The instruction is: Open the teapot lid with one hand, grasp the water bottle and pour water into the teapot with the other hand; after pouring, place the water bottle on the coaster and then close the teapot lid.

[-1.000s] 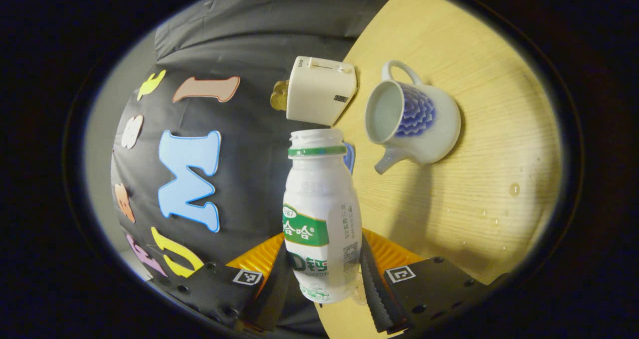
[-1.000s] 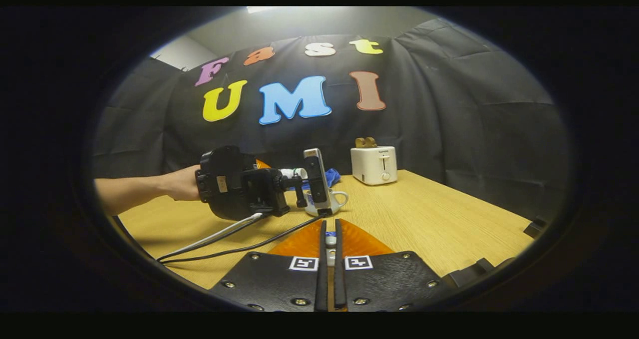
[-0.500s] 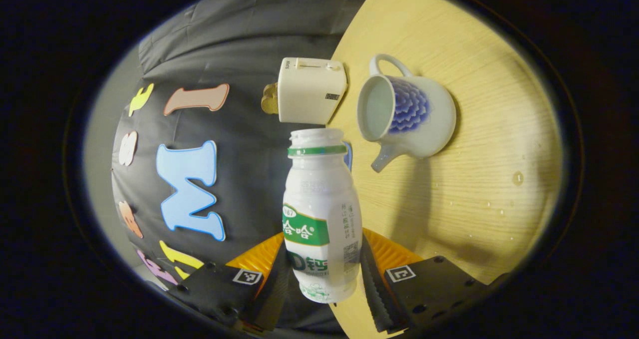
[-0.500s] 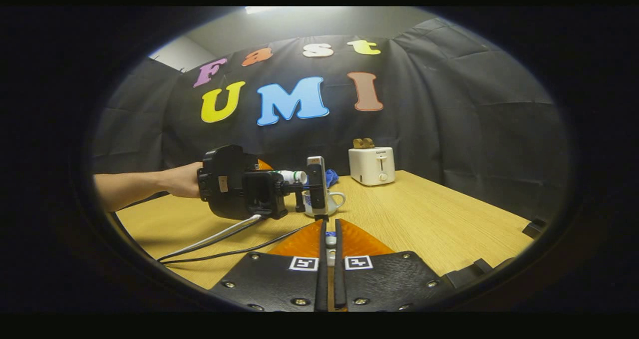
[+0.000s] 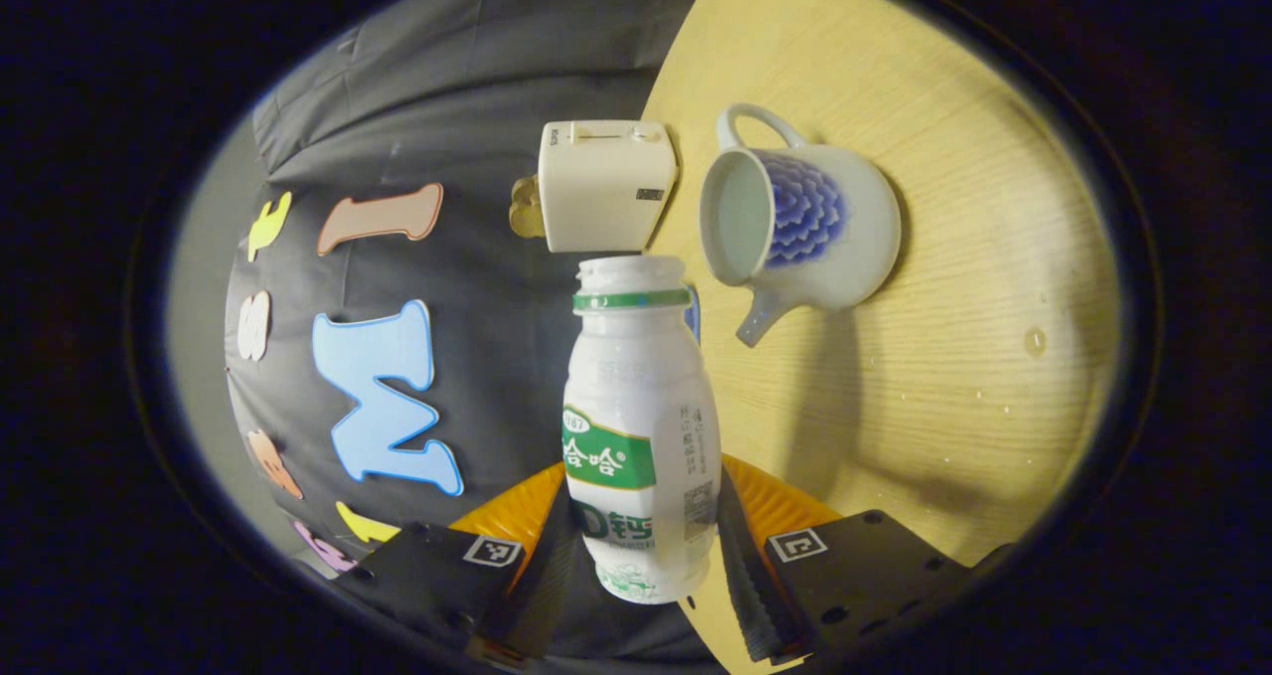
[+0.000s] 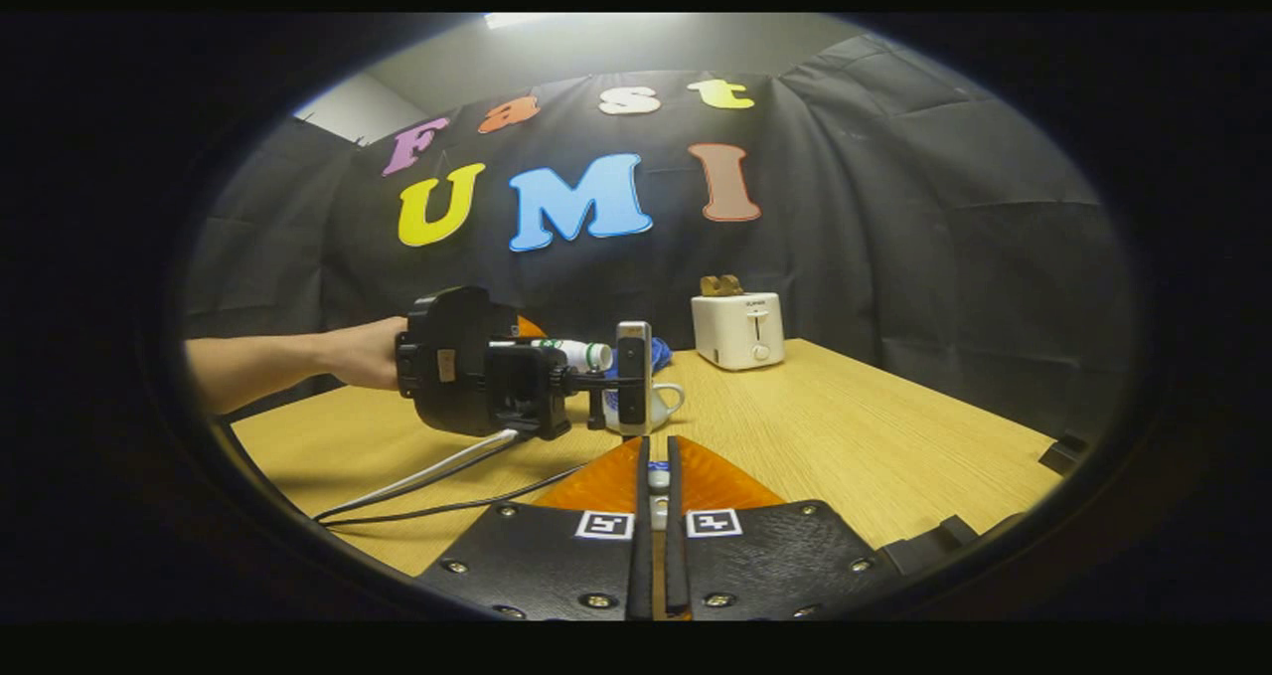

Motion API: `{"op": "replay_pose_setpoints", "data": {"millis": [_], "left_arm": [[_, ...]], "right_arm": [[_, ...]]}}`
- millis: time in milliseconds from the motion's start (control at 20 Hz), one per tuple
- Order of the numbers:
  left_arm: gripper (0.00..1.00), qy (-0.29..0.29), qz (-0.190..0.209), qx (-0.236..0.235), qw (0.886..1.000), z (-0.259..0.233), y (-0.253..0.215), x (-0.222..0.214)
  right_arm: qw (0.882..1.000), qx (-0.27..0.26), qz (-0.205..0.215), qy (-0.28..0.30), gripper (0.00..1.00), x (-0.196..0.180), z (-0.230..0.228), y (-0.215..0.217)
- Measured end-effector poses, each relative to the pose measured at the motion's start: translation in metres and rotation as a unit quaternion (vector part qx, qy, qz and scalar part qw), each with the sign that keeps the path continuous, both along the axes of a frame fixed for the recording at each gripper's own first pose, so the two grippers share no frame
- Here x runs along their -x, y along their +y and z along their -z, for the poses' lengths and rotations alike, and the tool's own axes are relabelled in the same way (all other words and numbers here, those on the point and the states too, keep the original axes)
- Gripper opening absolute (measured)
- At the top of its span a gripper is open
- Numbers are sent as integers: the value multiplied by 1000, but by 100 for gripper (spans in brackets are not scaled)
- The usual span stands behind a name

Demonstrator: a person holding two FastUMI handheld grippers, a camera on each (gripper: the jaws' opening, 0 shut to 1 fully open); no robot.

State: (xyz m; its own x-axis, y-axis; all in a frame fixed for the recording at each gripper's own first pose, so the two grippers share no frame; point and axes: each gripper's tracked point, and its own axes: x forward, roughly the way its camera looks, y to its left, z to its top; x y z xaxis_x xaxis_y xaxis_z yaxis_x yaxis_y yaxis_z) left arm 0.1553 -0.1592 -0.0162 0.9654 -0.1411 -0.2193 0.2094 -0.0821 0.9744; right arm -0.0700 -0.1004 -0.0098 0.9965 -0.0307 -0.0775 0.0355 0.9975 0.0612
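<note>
The left hand-held gripper (image 5: 651,546) is clamped on the lower body of the water bottle (image 5: 641,426), one finger on each side. The bottle is uncapped and lies tipped on its side above the surface (image 5: 954,287), its mouth pointing toward the far wall, just short of the teapot (image 5: 800,228). The teapot stands lidless near the white toaster (image 5: 604,186), handle far, spout near, with droplets scattered on the wood beside it. The right hand-held gripper (image 6: 655,516) has its fingers pressed together on a small knobbed piece, probably the teapot lid (image 6: 657,477), though it is too small to be sure.

The bottle looks like thin, light plastic: it will flex under a hard squeeze and may be wet, so the grip belongs low on the waist, firm but gentle. The teapot is glazed ceramic, heavy, slick and breakable.
</note>
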Motion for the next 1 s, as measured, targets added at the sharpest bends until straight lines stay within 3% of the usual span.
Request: {"op": "replay_pose_setpoints", "data": {"millis": [650, 700, 750, 950, 1000], "left_arm": [[76, -4, 13, -40, 999, -5, -7, 1], [75, -4, 12, -44, 999, -5, -7, 1], [75, -5, 13, -47, 999, -6, -7, 1], [80, -6, 14, -58, 998, -7, -11, 1], [75, -5, 15, -61, 998, -7, -12, 1]], "right_arm": [[1000, -8, 1, 1, 5, 3, 1, -5], [1000, -9, 0, 0, 0, 3, 1, -5], [1000, -10, 0, 0, 5, 3, 0, -5], [1000, -10, -1, 0, 5, 3, 0, -4], [1000, -10, -1, 0, 0, 4, -1, -4]]}}
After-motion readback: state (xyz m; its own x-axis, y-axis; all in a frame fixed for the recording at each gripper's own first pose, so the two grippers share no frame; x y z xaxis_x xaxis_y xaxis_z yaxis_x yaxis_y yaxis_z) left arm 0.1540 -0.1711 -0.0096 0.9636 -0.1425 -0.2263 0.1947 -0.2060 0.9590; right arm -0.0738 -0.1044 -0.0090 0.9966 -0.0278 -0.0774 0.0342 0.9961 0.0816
